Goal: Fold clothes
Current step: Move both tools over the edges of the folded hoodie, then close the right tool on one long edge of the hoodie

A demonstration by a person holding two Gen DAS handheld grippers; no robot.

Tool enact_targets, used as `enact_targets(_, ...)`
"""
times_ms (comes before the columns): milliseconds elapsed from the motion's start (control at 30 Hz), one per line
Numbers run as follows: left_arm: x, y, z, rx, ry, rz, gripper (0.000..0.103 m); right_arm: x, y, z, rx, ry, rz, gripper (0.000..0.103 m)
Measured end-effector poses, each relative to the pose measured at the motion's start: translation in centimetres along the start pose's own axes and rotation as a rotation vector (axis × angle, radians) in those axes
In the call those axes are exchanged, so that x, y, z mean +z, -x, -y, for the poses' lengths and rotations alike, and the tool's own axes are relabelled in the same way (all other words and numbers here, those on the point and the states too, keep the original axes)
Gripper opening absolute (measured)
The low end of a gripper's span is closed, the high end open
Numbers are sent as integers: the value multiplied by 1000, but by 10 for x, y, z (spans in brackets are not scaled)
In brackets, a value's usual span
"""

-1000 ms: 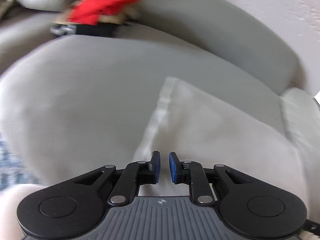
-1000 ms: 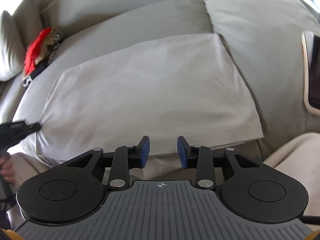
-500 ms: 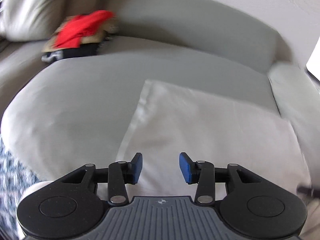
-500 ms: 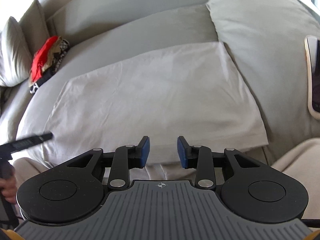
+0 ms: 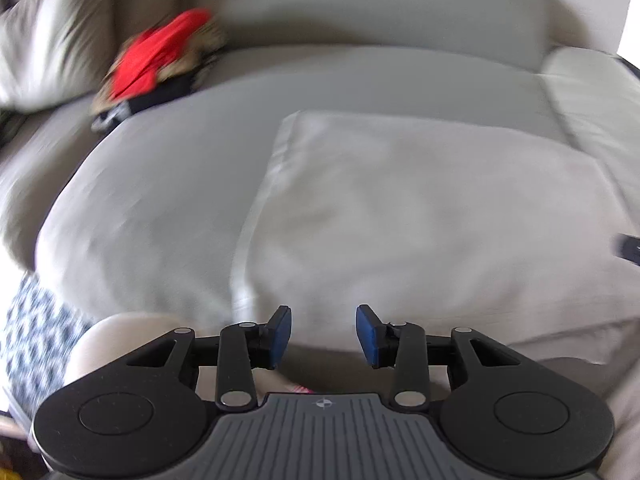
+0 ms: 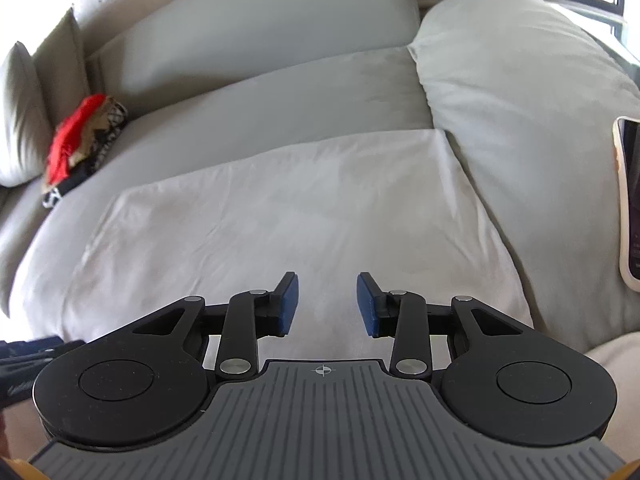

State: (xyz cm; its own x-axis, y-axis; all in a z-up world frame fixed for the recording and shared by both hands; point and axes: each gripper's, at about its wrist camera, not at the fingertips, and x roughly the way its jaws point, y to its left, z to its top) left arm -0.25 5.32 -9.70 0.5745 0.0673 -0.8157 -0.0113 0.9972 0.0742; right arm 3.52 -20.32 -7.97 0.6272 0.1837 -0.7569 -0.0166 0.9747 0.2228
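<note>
A pale white cloth (image 5: 420,208) lies flat and spread on the grey sofa seat (image 5: 160,184); it also shows in the right wrist view (image 6: 288,216). My left gripper (image 5: 323,333) is open and empty, held back from the cloth's near edge by its left corner. My right gripper (image 6: 327,303) is open and empty, above the cloth's near edge around its middle. Part of the left gripper (image 6: 28,354) shows at the left edge of the right wrist view.
A heap of red, tan and black clothes (image 5: 160,64) lies at the back left of the seat, also in the right wrist view (image 6: 76,144). A phone (image 6: 628,200) rests on the right cushion. A throw pillow (image 6: 20,112) stands far left. A patterned rug (image 5: 36,332) lies below.
My left gripper opened from nearly shut, let go of the cloth's corner and drew back. My right gripper stayed open and pulled back and up a little. The cloth stays flat.
</note>
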Motion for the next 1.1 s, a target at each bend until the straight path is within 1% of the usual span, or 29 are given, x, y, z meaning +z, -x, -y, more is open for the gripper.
enact_targets(67,0,3,24,-48,-68,42,42,-4,-5,-3,-14,44,3,38)
enact_targets(100,-2,0,35,-56,-106,48,42,-8,-8,-4,-29,77,-1,38)
enact_targets(167,-9,-9,57,-63,-186,49,43,-16,-12,-2,-59,120,-26,38)
enact_targets(200,-13,-13,65,-54,-207,33,43,-20,-13,1,-69,131,-42,38)
enact_targets(233,-18,-16,69,-43,-206,26,43,-25,-8,4,-66,132,-43,38)
enact_targets(267,-22,-15,70,-39,-211,28,43,-30,-2,7,-61,130,-50,38)
enact_targets(300,-26,-13,70,-36,-220,33,43,-34,3,11,-50,112,-79,39)
enact_targets(367,-29,-10,66,-54,-214,4,43,-43,11,20,-26,71,-146,40)
enact_targets(433,-29,-17,55,-72,-179,-84,42,-56,8,37,13,-48,-295,39)
enact_targets(500,-32,-19,48,-57,-162,-111,42,-66,9,52,47,-152,-346,39)
enact_targets(533,-33,-18,47,-59,-158,-108,42,-67,11,57,58,-181,-333,39)
enact_targets(567,-34,-15,46,-65,-156,-101,42,-66,16,60,67,-209,-306,42)
enact_targets(600,-33,-13,46,-74,-152,-92,43,-65,20,63,76,-237,-278,50)
enact_targets(700,-26,-4,48,-100,-144,-53,44,-55,31,71,114,-312,-187,60)
enact_targets(767,-19,1,51,-108,-144,-22,47,-49,37,76,135,-358,-128,63)
enact_targets(867,-10,0,54,-97,-133,1,48,-47,42,91,127,-445,-56,64)
enact_targets(1000,-4,-4,56,-90,-92,-11,48,-48,39,114,167,-585,-36,64)
enact_targets(1100,0,-4,59,-90,-91,-2,49,-51,25,125,251,-714,-82,64)
